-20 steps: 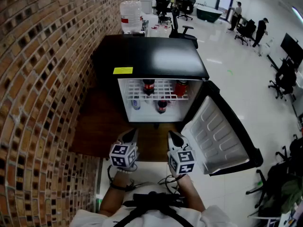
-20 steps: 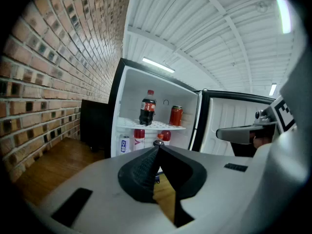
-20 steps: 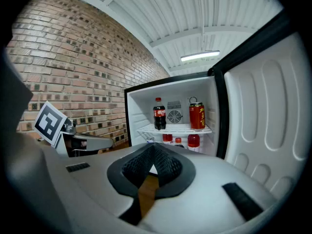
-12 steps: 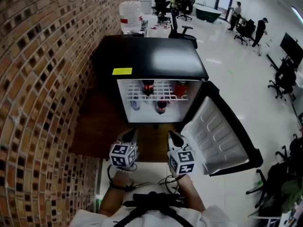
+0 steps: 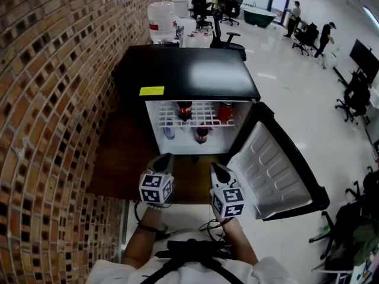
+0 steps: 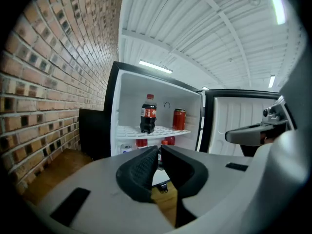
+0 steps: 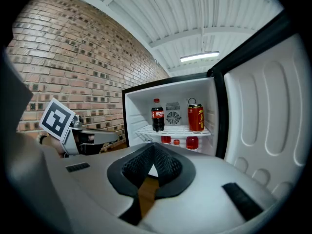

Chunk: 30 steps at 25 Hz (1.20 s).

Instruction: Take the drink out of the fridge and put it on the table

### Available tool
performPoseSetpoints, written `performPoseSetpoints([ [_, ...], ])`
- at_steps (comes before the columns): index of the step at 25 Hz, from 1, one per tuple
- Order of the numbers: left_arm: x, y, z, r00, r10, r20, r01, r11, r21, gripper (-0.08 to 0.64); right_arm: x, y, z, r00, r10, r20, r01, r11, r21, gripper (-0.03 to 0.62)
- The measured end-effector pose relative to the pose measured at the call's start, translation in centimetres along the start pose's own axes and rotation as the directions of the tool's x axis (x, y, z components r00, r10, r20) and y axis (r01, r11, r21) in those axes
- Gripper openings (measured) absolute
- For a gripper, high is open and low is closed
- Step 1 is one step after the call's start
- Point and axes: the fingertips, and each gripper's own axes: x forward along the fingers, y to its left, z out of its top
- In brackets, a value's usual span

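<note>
Black mini fridge (image 5: 195, 70) is standing with its white-lined door (image 5: 278, 164) swung wide off to the right of the right gripper (image 5: 217, 170). Only real change from a moment ago: the left gripper (image 5: 165, 158) has crept forward a touch toward the opening, while the right one hasn't really budged. So I'd say the reach is only just kicking off and nothing has been grabbed yet.

Both sets of jaws are pressed together with nothing between them, so they'll need to spread before any pickup.

Head count:
- two grippers
- one dark cola bottle with a red label (image 6: 148, 113) on the white wire shelf (image 7: 170, 129), dead ahead of the jaws and well apart from them
- one red drink can (image 7: 195, 117) on the same shelf, right of the bottle
- below the shelf, roughly three reddish drinks plus a pale little one. They're partly hidden, so don't hold me to it.

The drink is still in the fridge.
</note>
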Motion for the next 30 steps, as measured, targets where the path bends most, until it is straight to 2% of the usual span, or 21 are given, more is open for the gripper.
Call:
performPoseSetpoints([
  [8,5.2,0.7,4.9,0.999,0.003,0.036,-0.007,0.995,0.104,0.251,-0.2,-0.9,0.6,1.0,-0.019,0.015,0.019,1.0,0.0,0.011],
  [14,10.2,0.9,7.7,0.999,-0.016,0.042,0.011,0.994,0.109,0.349,-0.7,-2.2,0.4,0.998,-0.055,0.012,0.055,0.998,0.013,0.011],
  [18,14.1,1.6,9.2,1.0,0.0,0.025,-0.003,0.993,0.122,0.413,-0.9,-2.7,0.2,0.997,-0.073,0.012,0.073,0.997,0.021,0.011],
  [25,19.3,3.1,9.5,0.998,0.056,-0.04,-0.049,0.989,0.142,0.42,-1.6,-3.5,0.3,0.994,-0.104,0.015,0.103,0.994,0.022,0.011],
  [30,19.9,3.5,10.0,0.998,0.06,-0.026,-0.056,0.989,0.135,0.377,-2.1,-4.2,-0.1,0.992,-0.127,0.01,0.127,0.991,0.038,0.011],
])
